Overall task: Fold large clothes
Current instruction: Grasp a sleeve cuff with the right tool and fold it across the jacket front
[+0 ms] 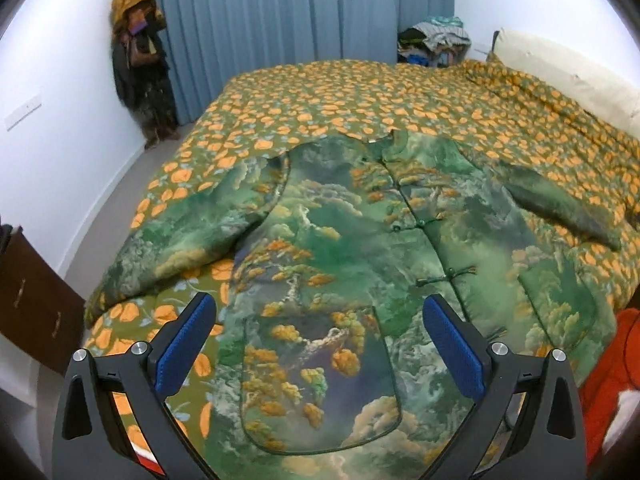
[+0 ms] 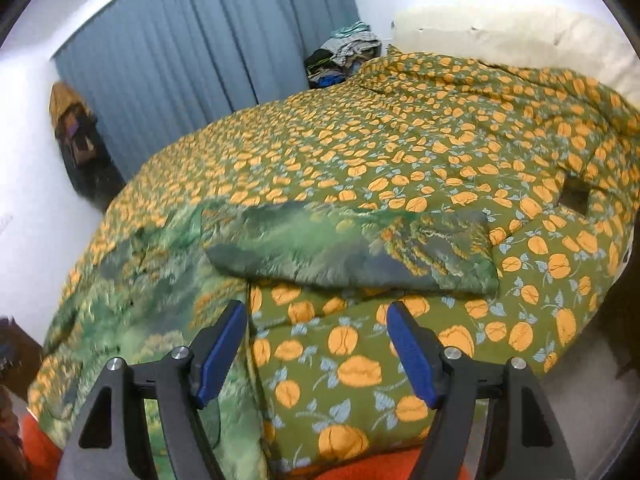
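A large padded green jacket (image 1: 340, 248) with a landscape print and knot buttons lies flat, front up, on the bed, both sleeves spread out. My left gripper (image 1: 320, 312) is open and empty, above the jacket's lower hem near a patch pocket (image 1: 316, 376). My right gripper (image 2: 316, 320) is open and empty above the quilt, just short of the jacket's right sleeve (image 2: 352, 252). The jacket body (image 2: 132, 312) lies to the left in the right wrist view.
An olive quilt with orange fruit print (image 1: 360, 92) covers the bed. A cream pillow (image 2: 520, 40) lies at the head. A clothes pile (image 1: 436, 44) and blue curtain (image 1: 280, 32) stand behind. Red fabric (image 1: 612, 368) lies at the near edge. A dark drawer unit (image 1: 36, 300) stands left.
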`<state>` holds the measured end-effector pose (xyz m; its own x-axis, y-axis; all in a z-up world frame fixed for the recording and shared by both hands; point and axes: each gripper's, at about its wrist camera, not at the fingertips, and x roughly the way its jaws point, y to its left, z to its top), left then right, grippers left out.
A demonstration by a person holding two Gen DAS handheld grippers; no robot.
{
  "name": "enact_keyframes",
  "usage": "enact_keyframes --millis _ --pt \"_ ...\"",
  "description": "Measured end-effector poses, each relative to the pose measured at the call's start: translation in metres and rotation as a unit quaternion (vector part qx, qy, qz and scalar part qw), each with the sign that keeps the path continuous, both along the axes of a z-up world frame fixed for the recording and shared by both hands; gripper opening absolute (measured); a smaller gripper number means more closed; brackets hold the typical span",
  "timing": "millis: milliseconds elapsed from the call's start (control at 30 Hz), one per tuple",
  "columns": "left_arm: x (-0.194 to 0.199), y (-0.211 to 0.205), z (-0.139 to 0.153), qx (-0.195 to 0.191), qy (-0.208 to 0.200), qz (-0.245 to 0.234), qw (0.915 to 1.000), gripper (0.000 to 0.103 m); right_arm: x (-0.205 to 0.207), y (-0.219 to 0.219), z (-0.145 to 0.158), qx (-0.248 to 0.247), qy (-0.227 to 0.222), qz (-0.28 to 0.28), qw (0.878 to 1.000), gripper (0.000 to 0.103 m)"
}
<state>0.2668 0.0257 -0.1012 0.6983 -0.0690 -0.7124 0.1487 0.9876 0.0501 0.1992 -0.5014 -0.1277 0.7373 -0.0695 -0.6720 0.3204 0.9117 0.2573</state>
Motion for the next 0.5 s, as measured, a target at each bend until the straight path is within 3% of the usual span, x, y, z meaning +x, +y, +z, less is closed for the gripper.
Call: enact_keyframes --millis 100,233,500 --pt "0.004 0.005 -0.002 -0.035 0.014 0.000 0.9993 0.103 0.008 -0.035 -0.032 0.069 0.014 -0.045 0.997 0.074" --pt "0.010 0.014 -0.007 -0.060 0.031 0.013 0.9976 0.103 0.009 -0.085 -0.086 0.171 0.026 -0.130 0.976 0.074" --pt "0.015 0.013 -0.019 -0.047 0.050 0.025 0.9973 0.103 0.025 -0.143 -0.138 0.235 0.002 -0.255 0.938 0.074"
